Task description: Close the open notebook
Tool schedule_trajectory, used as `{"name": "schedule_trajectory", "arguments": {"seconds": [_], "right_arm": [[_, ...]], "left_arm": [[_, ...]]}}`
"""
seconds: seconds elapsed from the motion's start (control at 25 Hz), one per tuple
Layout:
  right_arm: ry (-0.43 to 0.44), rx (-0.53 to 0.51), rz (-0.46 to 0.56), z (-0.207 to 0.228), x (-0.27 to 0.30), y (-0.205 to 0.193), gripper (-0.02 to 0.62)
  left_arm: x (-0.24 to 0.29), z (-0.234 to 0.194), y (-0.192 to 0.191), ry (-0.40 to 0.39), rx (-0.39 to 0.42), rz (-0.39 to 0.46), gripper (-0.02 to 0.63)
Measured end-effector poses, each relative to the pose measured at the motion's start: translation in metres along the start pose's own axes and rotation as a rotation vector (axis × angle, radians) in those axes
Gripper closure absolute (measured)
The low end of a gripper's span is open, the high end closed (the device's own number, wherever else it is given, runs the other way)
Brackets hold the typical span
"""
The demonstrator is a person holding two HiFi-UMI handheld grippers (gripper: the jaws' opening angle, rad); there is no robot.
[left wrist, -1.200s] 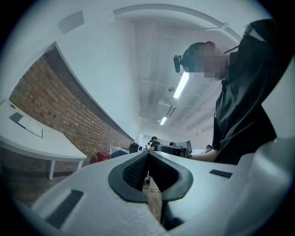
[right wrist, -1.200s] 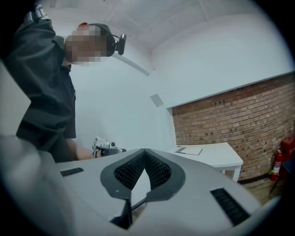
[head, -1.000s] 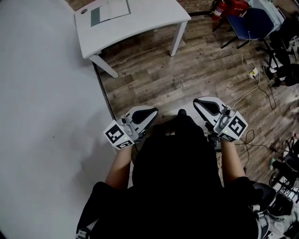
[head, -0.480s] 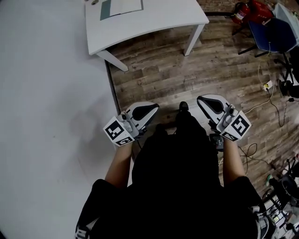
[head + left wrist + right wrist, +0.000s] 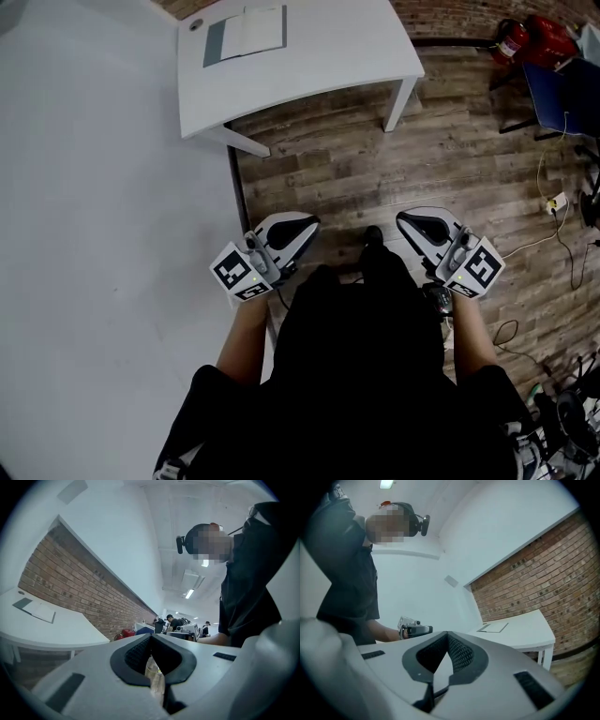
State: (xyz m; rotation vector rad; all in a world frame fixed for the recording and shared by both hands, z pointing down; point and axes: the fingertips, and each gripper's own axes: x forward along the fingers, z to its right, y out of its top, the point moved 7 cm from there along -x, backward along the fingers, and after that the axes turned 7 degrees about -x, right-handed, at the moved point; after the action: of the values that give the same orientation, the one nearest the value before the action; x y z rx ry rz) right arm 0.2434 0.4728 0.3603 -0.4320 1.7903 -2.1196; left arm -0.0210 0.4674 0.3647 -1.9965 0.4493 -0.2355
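The open notebook (image 5: 246, 35) lies flat on the far left part of a white table (image 5: 319, 56), a grey cover flap on its left side. It also shows small in the left gripper view (image 5: 35, 610) and the right gripper view (image 5: 493, 627). Both grippers are held close to the person's body, well short of the table. The left gripper (image 5: 312, 223) is shut and empty, its dark pads meeting at the tip (image 5: 151, 637). Likewise shut with nothing held, the right gripper (image 5: 401, 218) has its pads touching in front (image 5: 447, 633). Each points inward.
A small dark round object (image 5: 195, 25) sits on the table beside the notebook. Wooden floor (image 5: 375, 159) lies between me and the table, pale grey floor (image 5: 103, 234) to the left. A red extinguisher (image 5: 525, 37), a blue chair (image 5: 567, 89) and cables (image 5: 548, 202) lie at the right.
The table with the notebook has slid lower and nearer in the head view as the person walks toward it. Both grippers stay shut at the body.
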Motion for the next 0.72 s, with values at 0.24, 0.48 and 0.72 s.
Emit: {"name": "schedule_trajectory", "arguments": {"seconds": [0.24,0.48,0.72], "right_arm": [[0.086,0.040,-0.014,0.045,0.007,-0.014,0.589],[0.124,0.053,-0.013,0.080,0.041,-0.014,0.589],[0.131,0.026,-0.047,0.114,0.103,-0.009,0.589]], "left_arm": [[0.011,-0.009,-0.004,0.095,-0.046,0.021,0.589],[0.006,-0.044,0.001,0.149,-0.083,0.045,0.589],[0.001,-0.101,0.024,0.151,-0.079,0.105,0.589]]}}
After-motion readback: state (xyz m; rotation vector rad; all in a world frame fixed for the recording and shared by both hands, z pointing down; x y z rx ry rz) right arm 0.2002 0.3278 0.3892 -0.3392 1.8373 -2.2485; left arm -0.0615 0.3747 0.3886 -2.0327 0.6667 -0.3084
